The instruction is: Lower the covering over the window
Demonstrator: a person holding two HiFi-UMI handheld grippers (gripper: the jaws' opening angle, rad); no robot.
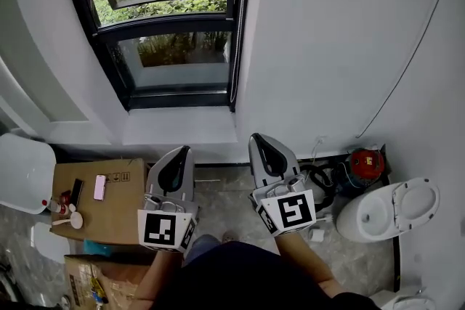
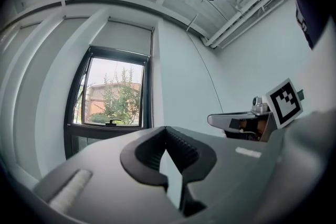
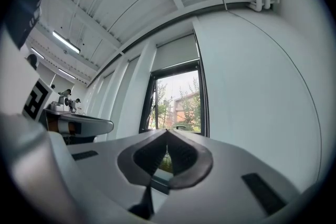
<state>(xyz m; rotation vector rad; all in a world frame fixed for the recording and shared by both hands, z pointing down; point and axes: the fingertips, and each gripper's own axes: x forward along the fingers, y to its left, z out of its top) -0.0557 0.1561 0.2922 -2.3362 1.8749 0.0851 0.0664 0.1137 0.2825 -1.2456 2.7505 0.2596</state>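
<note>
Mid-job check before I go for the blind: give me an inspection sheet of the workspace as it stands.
Surface: grey marbled floor; white window sill below the glass.
Job's things: pale roller blind covers only the top of the black-framed window; the glass below is uncovered.
Clutter: brown cardboard box carrying a pink phone and a black phone; white lidded bowl and red round device at right.
Grippers: left gripper shut, empty; right gripper shut, empty; both short of the window.
Cables: black cable coil beside the red device; thin dark cord down the white wall.
Surroundings: trees and a building outside.
</note>
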